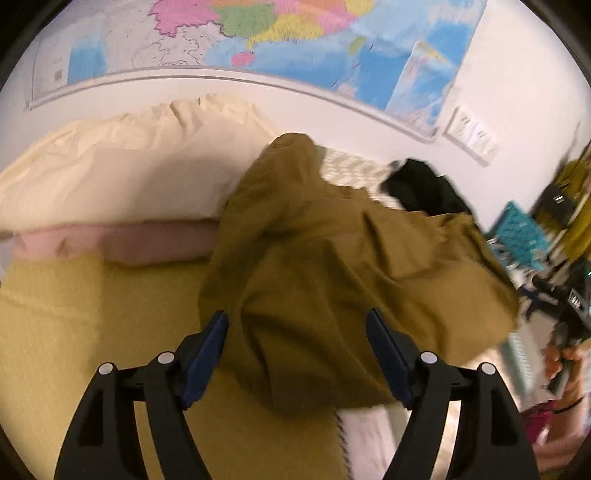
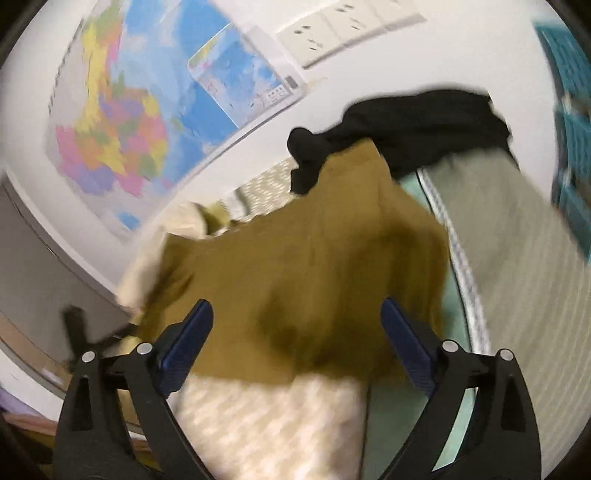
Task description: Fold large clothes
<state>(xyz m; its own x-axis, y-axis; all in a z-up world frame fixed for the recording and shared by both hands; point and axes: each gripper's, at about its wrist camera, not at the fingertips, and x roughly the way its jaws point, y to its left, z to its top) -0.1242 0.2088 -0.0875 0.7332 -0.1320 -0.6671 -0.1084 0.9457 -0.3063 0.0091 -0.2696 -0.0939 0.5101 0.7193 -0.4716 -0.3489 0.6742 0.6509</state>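
A large olive-brown garment [image 1: 332, 266] lies crumpled in a heap on the bed, over a yellow blanket [image 1: 74, 332]. My left gripper [image 1: 297, 354] is open just above the garment's near edge, holding nothing. In the right wrist view the same garment [image 2: 314, 295] spreads below my right gripper [image 2: 297, 339], which is open and empty. A black garment [image 2: 406, 125] lies at the heap's far end and also shows in the left wrist view [image 1: 424, 188]. Both views are blurred.
A cream pillow [image 1: 122, 166] and a pink folded cloth [image 1: 122, 243] lie at the bed's head against the wall, under a coloured map [image 1: 277, 33]. A teal basket [image 1: 521, 229] stands at the right. A pale patterned cloth [image 2: 273, 424] lies near my right gripper.
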